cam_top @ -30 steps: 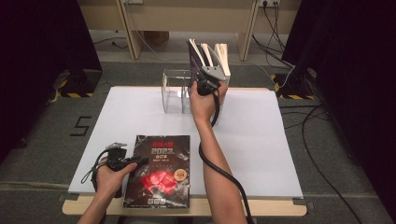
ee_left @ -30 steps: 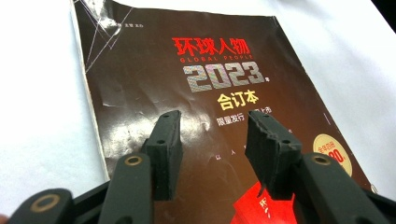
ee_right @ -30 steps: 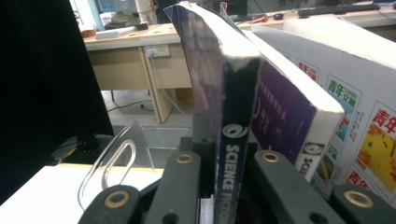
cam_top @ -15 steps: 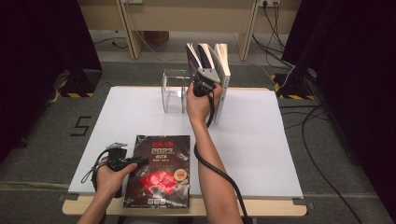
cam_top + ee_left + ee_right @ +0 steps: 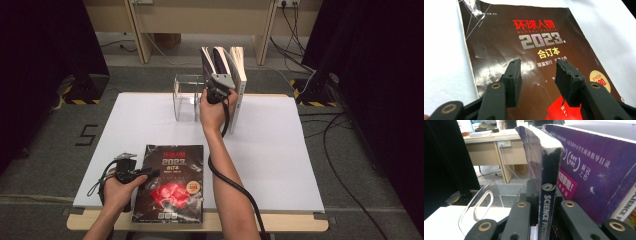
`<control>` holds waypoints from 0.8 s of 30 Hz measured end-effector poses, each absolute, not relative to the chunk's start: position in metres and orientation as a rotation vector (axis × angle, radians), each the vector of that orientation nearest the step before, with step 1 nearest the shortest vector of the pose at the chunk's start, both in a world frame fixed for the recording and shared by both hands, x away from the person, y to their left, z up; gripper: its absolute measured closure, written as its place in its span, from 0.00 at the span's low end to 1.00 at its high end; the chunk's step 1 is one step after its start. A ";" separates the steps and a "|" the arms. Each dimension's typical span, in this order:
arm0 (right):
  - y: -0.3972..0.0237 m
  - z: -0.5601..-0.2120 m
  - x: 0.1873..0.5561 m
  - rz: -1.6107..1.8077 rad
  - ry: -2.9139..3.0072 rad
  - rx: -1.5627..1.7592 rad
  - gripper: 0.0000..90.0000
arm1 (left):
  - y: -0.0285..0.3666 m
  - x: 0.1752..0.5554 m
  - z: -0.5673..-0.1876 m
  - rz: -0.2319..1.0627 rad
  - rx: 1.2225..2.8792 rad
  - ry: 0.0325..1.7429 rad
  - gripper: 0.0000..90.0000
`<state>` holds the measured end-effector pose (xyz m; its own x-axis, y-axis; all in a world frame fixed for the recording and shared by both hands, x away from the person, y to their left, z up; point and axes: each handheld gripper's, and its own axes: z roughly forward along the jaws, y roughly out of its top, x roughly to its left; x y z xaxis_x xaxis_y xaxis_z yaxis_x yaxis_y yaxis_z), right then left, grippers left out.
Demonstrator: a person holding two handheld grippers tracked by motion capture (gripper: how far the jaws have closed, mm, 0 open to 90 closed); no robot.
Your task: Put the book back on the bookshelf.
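Right gripper (image 5: 541,202) clamps the upright SCIENCE FICTION book (image 5: 547,195) by its spine at the table's far edge, clear bookend (image 5: 477,207) just left; left gripper (image 5: 537,75) gapes empty over the near-left magazine (image 5: 529,47).

Thin dark-spined book (image 5: 547,195), "SCIENCE FICTION" printed down the spine, is stood upright at the far edge of the worktop (image 5: 280,150), just beside a thicker purple book (image 5: 594,170) and next to a clear acrylic stand (image 5: 187,97). Its spine is gripped in the right claw (image 5: 217,87). Dark glossy magazine (image 5: 170,182), "2023" on the cover, is laid flat at the near edge, cover creased.
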<state>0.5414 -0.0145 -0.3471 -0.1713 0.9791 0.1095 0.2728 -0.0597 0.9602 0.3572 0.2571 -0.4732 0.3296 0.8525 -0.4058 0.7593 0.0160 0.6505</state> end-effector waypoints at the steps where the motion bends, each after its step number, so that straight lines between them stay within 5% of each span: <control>1: -0.015 -0.347 0.541 1.278 1.513 1.378 0.92 | 0.257 0.357 -0.473 0.137 1.754 1.445 0.61; 24: -0.036 -0.357 0.499 1.282 1.560 1.344 0.81 | 0.251 0.356 -0.476 0.131 1.767 1.439 0.61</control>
